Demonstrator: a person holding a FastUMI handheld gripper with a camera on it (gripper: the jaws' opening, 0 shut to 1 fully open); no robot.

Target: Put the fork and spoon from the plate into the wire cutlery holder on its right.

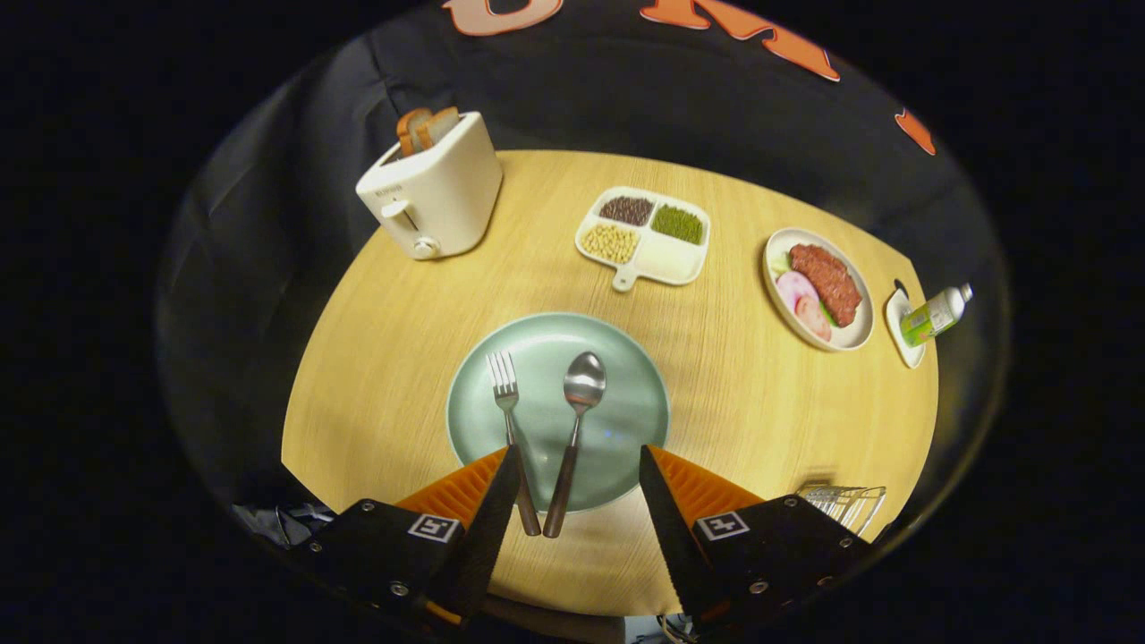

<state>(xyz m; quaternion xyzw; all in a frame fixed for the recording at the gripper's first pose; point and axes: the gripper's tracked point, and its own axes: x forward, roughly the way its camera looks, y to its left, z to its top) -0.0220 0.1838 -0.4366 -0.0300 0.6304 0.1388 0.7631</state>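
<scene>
A wide-open, empty claw (577, 465) hovers over the near rim of a plate (626, 420) on a round wooden table (402, 358). A fork (510, 429) and spoon (577, 420) lie side by side on the plate, handles pointing back between the fingers, the fork nearer the left finger. The wire holder (845, 503) stands just right of the right finger. Dark cloth walls surround the table.

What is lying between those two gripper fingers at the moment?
In the gripper view, the open gripper has the handles of the fork and spoon between its fingers, both resting on the green plate. Neither finger presses on them.
</scene>
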